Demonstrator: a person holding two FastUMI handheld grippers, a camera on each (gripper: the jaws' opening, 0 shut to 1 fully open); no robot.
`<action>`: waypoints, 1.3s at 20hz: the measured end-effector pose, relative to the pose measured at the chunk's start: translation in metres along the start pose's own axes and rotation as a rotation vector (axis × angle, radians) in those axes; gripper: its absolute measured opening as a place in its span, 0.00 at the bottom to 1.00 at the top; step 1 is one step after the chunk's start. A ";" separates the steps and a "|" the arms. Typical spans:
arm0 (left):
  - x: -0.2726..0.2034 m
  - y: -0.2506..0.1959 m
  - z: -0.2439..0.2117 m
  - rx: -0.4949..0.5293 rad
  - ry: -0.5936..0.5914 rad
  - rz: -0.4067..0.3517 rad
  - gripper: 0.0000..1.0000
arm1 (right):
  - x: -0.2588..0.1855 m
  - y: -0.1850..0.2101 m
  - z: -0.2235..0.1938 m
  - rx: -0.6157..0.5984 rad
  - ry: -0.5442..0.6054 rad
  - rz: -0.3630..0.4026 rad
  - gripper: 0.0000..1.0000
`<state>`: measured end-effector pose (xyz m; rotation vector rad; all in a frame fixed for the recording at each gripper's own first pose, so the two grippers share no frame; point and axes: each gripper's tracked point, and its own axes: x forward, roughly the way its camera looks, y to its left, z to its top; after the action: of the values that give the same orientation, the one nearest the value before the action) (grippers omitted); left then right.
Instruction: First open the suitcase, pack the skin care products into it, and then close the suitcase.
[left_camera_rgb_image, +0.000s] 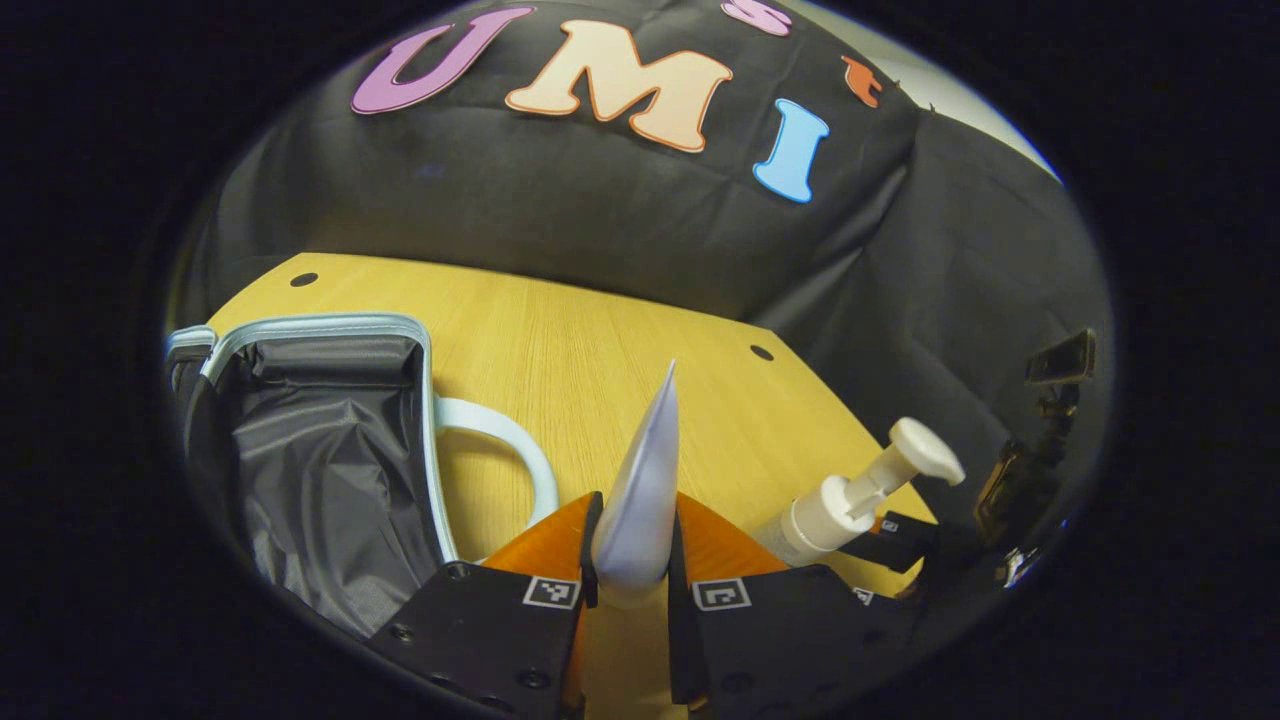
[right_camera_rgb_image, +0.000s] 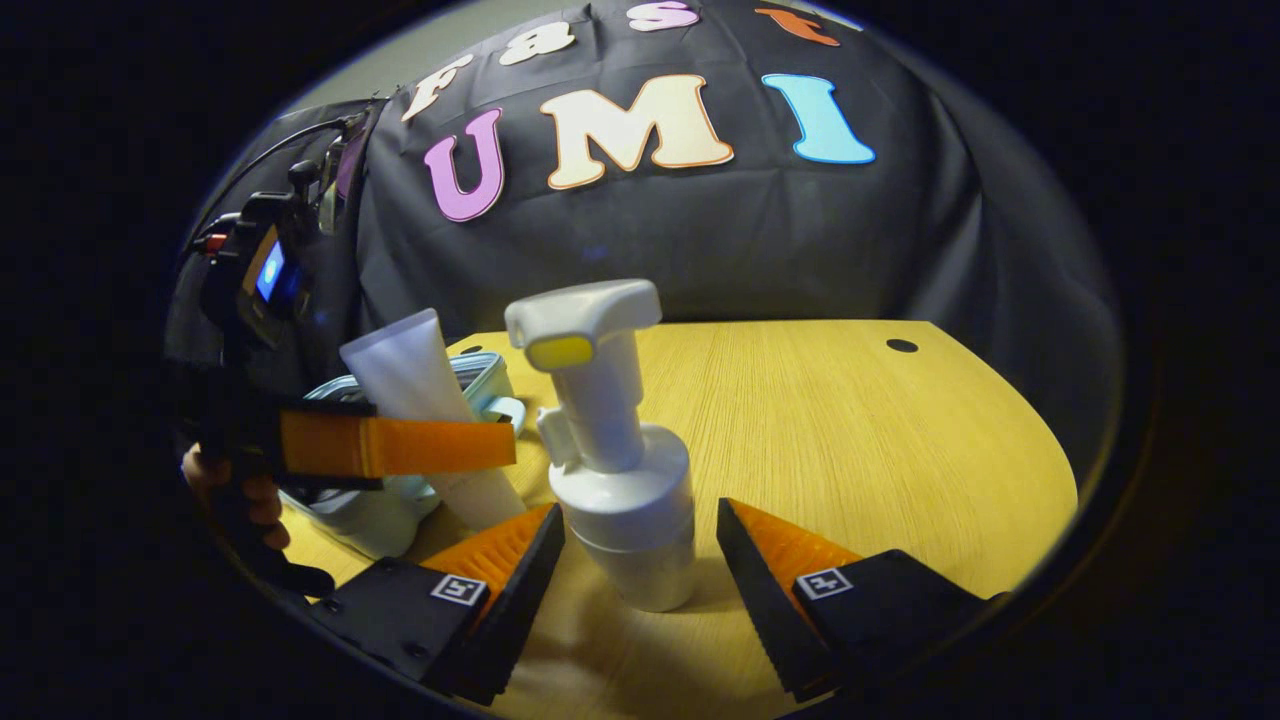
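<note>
Suitcase (left_camera_rgb_image: 330, 450) is already open on the desk (left_camera_rgb_image: 560, 340), lining showing, so we're mid-packing. Left claw (left_camera_rgb_image: 633, 565) is clenched on a pale tube (left_camera_rgb_image: 645, 480), held up just right of the case. Right claw (right_camera_rgb_image: 640, 560) sits released, fingers either side of the pump bottle (right_camera_rgb_image: 615, 460) standing on the desk, apparently not squeezing yet. Next I'd guess: swing the tube over the opening and let go, then pinch the bottle.

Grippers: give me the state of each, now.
Left gripper: closed on the tube.
Right gripper: open, fingers on either side of the pump bottle on the table, not gripping it.
</note>
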<state>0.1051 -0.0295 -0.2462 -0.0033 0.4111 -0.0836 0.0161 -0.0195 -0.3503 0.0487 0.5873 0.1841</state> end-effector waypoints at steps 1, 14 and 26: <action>-0.007 0.003 0.009 -0.009 -0.012 0.002 0.26 | 0.003 -0.002 -0.001 -0.003 -0.002 -0.005 0.85; -0.111 0.116 0.062 -0.049 0.068 0.166 0.26 | -0.033 0.047 0.052 -0.003 0.009 0.015 0.61; -0.105 0.182 -0.036 -0.134 0.447 0.169 0.26 | -0.052 0.168 0.071 0.025 0.062 0.155 0.61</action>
<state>0.0090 0.1605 -0.2408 -0.0828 0.8609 0.1130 -0.0138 0.1364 -0.2466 0.1128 0.6479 0.3298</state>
